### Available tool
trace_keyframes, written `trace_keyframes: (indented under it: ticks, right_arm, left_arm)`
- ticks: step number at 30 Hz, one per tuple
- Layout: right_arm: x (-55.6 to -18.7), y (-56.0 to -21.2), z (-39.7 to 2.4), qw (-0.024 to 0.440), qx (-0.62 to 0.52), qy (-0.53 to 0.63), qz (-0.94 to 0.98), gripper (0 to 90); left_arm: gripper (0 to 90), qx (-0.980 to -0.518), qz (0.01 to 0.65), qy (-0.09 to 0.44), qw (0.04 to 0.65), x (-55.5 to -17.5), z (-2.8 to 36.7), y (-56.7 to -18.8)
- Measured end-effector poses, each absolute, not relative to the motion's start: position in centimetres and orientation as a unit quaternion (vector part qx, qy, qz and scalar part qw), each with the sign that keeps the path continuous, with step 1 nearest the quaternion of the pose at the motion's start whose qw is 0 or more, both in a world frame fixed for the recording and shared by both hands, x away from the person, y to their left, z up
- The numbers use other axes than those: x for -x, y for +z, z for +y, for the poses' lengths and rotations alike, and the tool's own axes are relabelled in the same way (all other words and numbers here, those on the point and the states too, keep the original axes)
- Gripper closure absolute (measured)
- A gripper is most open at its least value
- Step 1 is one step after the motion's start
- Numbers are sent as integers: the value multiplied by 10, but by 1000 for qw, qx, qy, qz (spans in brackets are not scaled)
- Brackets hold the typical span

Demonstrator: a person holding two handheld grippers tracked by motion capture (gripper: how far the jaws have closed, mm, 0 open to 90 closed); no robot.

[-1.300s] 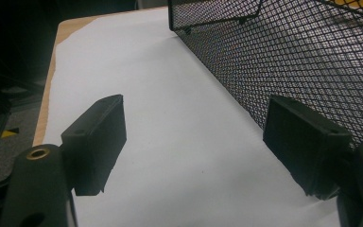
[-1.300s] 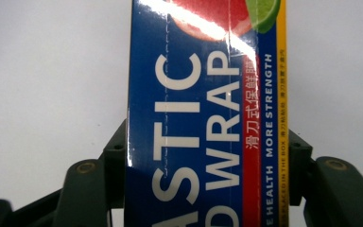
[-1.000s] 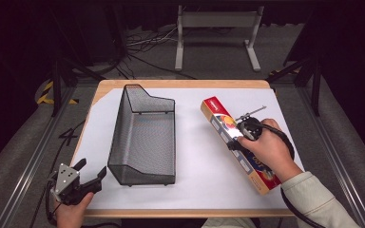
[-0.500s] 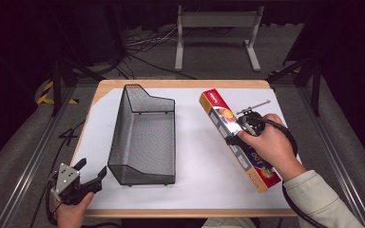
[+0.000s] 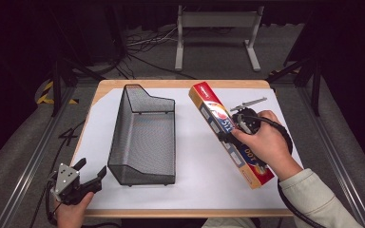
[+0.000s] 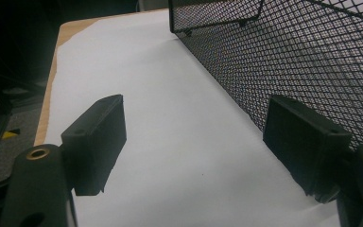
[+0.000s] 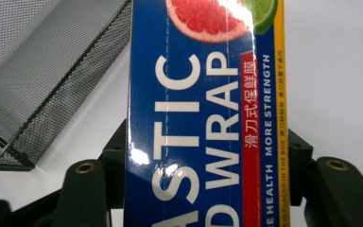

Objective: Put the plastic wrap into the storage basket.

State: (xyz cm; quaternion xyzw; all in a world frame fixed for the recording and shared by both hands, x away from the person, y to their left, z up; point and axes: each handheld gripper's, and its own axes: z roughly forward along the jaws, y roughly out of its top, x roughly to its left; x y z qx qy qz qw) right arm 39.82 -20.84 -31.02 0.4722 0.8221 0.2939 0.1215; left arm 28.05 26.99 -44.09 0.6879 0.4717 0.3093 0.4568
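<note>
At the near left corner of the white-covered wooden table (image 5: 190,190), the left gripper (image 5: 91,179) sits in the person's left hand with its jaws apart and nothing between them, just beside the tall black wire-mesh basket (image 5: 142,137), which stands left of the table's middle. Toward the right edge, the right gripper (image 5: 232,134) is clamped across the long blue, red and yellow plastic-wrap box (image 5: 214,114), which runs diagonally from the far middle toward the near right corner.

Mesh basket (image 5: 145,137) blocks mid-table; white sheet (image 5: 197,161) w/ free room.
</note>
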Motion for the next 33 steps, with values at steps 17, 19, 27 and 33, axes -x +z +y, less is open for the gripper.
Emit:
trace_keyframes:
  ticks: [17, 19, 27, 33]
  right_arm:
    - [-398, -292, -146, 106, -454, 300, 832, 400]
    - [-399, -292, -136, 108, -451, 293, 836, 400]
    - [-404, -290, -110, 101, -451, 293, 837, 400]
    - [-405, -288, -91, 101, -443, 281, 845, 400]
  left_arm:
    - [229, -689, 470, 308, 458, -282, 269, -441]
    - [228, -688, 469, 308, 460, -282, 269, -441]
    - [228, -691, 466, 305, 461, -285, 267, -441]
    - [228, -691, 466, 304, 462, -287, 266, -441]
